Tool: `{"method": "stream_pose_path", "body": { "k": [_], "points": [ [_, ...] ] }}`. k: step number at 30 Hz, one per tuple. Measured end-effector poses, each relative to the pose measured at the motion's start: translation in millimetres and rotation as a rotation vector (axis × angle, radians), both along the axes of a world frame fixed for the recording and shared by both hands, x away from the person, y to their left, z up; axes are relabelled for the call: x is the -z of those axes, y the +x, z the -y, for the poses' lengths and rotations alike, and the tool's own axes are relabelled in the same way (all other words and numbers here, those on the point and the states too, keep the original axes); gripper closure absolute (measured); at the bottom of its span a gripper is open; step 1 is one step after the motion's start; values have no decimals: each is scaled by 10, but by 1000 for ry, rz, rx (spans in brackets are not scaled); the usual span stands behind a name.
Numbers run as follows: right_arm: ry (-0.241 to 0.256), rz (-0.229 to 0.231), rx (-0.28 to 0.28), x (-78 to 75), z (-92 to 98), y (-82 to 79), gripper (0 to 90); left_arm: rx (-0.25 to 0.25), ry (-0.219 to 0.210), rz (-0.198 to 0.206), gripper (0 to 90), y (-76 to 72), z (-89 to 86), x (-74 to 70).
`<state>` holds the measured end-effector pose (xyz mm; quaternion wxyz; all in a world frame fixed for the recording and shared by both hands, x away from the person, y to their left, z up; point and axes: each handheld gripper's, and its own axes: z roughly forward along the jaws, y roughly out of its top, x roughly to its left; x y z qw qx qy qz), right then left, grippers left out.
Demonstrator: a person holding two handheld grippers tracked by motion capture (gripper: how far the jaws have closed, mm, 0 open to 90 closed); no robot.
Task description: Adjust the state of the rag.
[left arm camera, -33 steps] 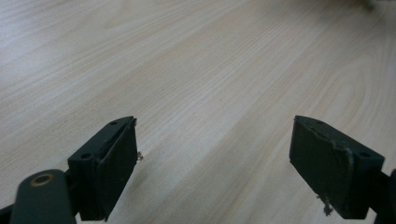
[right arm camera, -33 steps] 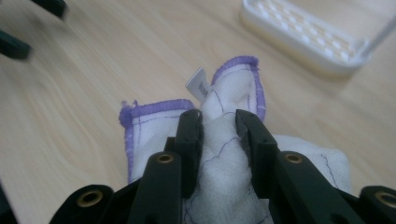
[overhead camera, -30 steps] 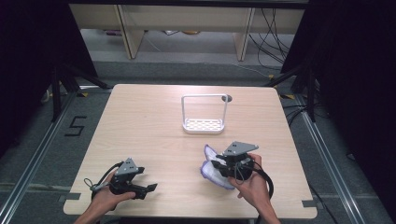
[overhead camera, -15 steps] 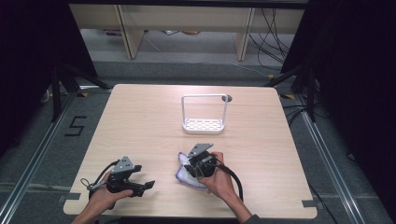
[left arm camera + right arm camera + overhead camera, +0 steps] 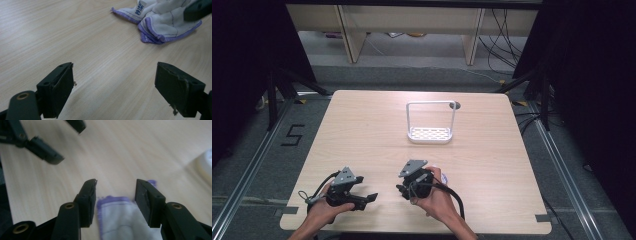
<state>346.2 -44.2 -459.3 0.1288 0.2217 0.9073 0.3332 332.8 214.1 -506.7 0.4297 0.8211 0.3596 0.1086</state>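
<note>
Now the right hand-held gripper (image 5: 404, 191) has carried the purple-edged white cloth (image 5: 160, 18) leftward along the tabletop (image 5: 362, 130) toward the left hand-held gripper (image 5: 369, 198), which waits open, while the right's jaws stand parted over the cloth's edge, likely readying a two-handed fold.

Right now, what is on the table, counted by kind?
White cloth with purple edging: 1
White wire rack: 1
Hand-held tool: 2, the left tool and the right tool
Total: 4
</note>
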Motion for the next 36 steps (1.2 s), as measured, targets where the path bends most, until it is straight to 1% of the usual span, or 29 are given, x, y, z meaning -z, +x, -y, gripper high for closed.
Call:
{"method": "stream_pose_path", "body": {
  "k": [1,2,3,4,6,7,9,10,11,13,14,15,16,17,19,21,22,23,24,25,27,29,30,31,32,33,34,35,36],
  "points": [
    [-12,-12,0,42,-36,-8,550,-18,-23,-3,151,-2,10,4],
    [-37,-12,-10,84,-55,4,556,-18,-19,-11,152,1,-1,-4],
    [-37,-12,-10,84,-55,4,556,-18,-19,-11,153,1,-1,-4],
    [-49,-32,-2,172,-77,23,573,-33,-29,-1,153,8,-13,-2],
    [-65,-27,8,244,-88,44,583,-47,-25,-4,152,7,-16,-6],
    [-83,-30,14,267,-86,53,586,-38,-33,-5,152,17,-17,1],
    [-99,-21,20,338,-111,57,577,-43,-20,-7,152,11,-17,-3],
    [-99,-21,20,338,-111,57,577,-41,-18,-8,152,5,-12,-7],
    [-130,-2,-10,380,-134,65,582,-27,-23,-3,152,5,-7,-5],
    [-133,-1,12,378,-134,57,639,-24,-25,-4,153,3,-1,-3],
    [-137,10,2,378,-130,61,682,-24,-25,-4,152,3,-1,-3],
    [-121,6,13,385,-119,65,735,-17,-21,-10,152,6,-4,-4],
    [-121,6,13,385,-119,65,735,-17,-21,-10,152,6,-4,-4],
    [-85,-21,25,372,-89,80,809,-27,-27,-8,152,1,0,0],
    [-55,-39,40,335,-46,90,846,-27,-28,-7,152,0,1,-2],
    [-19,-35,21,269,-5,91,864,-27,-20,-4,152,0,2,-4],
    [2,-41,-10,225,12,94,868,-12,-20,-13,152,8,-4,-7],
    [12,-24,-1,178,29,81,869,-14,-22,-11,152,8,1,-4],
    [12,-24,-1,178,29,81,869,-14,-22,-11,152,8,1,-4],
    [41,-18,3,74,72,65,872,-12,-25,-8,152,4,10,-3],
    [57,12,1,-46,137,60,872,-11,-30,-7,152,0,22,1],
    [95,13,26,-179,226,49,872,-9,-34,-15,152,0,38,-1],
    [95,13,26,-179,226,49,872,-9,-34,-15,154,0,38,-1],
    [140,22,34,-309,326,56,872,2,-41,-9,155,-3,70,-1],
    [140,22,34,-309,326,56,872,2,-41,-9,156,-3,70,-1],
    [183,22,57,-443,437,49,872,23,-60,-2,156,-18,120,-6],
    [206,37,63,-503,488,51,872,36,-61,3,158,-24,147,-11],
    [226,63,59,-565,542,59,872,45,-59,10,159,-25,173,-9],
    [226,63,59,-565,542,59,872,45,-59,10,159,-25,173,-9]
  ]
}}
